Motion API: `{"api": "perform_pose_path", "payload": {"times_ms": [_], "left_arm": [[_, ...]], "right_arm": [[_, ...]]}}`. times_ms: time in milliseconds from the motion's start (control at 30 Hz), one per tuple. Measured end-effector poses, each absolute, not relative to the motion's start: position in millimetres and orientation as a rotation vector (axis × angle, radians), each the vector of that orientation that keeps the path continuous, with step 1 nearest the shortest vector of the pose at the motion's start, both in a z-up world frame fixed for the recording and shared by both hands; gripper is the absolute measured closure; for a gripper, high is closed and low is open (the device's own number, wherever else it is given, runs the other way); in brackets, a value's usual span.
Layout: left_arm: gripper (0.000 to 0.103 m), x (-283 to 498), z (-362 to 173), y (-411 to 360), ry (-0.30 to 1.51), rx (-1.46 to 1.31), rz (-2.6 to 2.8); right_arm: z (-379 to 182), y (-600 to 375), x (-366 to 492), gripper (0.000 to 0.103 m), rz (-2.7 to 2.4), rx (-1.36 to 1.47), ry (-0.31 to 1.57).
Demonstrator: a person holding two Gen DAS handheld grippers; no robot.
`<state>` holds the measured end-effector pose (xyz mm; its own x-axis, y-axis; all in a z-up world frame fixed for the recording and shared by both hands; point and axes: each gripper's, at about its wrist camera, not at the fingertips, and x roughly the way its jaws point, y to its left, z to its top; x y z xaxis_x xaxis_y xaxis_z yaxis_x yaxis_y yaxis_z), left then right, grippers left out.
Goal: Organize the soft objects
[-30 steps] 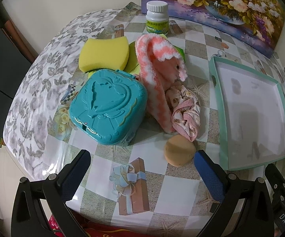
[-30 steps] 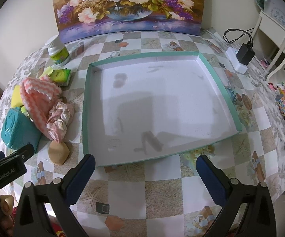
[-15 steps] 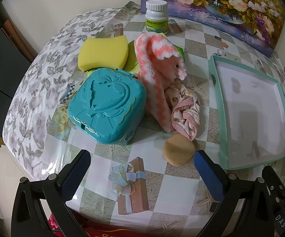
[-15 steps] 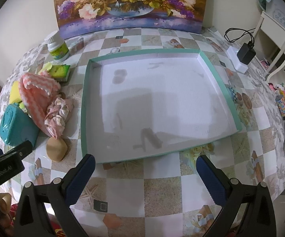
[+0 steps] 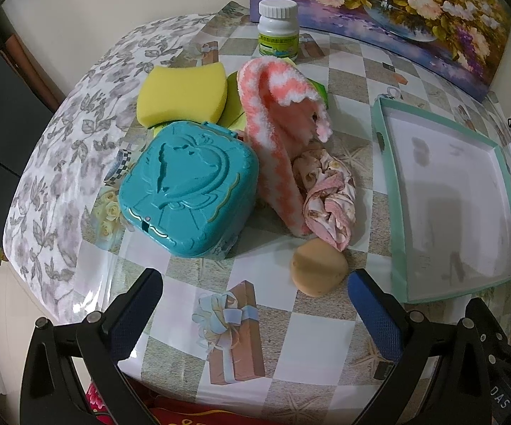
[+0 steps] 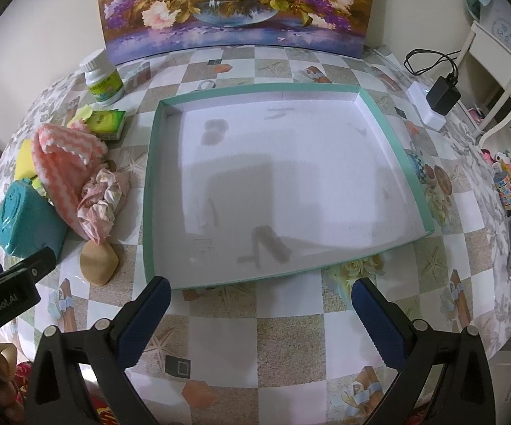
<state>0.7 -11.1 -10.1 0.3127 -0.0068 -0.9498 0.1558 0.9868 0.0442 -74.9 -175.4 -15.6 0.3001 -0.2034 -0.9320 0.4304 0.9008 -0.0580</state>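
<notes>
A pink-and-white fuzzy sock [image 5: 276, 120] [image 6: 66, 157] lies draped beside a crumpled floral cloth [image 5: 328, 191] [image 6: 101, 198]. A yellow sponge [image 5: 182, 95] sits behind them, and a tan round puff [image 5: 319, 271] [image 6: 97, 264] lies nearest me. The shallow teal-rimmed tray [image 5: 382, 148] [image 6: 149, 194] with a white floor stands to the right with nothing in it. My left gripper [image 5: 253, 313] is open, hovering just short of the puff. My right gripper [image 6: 260, 318] is open in front of the tray's near edge.
A hard teal case [image 5: 188, 191] [image 6: 25, 223] sits left of the sock. A white pill bottle [image 5: 278, 28] [image 6: 103, 81], a green packet [image 6: 108, 124] and a flower painting [image 6: 234, 3] stand behind. A charger and cable [image 6: 436, 95] lie at the far right. The table edge curves off on the left.
Both grippers have shifted slightly; the objects appear a little lower and closer in the left view. Nothing on the table has moved, and both grippers remain open.
</notes>
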Motion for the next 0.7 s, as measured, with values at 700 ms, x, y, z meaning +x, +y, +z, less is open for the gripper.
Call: {"api": "perform_pose_path", "payload": {"times_ms": [700], "left_arm": [[0.000,5,-23,-13,1.309,0.025,-0.193]], "right_arm": [[-19,-171,-72,0.000,-0.424,0.189,1.214]]}}
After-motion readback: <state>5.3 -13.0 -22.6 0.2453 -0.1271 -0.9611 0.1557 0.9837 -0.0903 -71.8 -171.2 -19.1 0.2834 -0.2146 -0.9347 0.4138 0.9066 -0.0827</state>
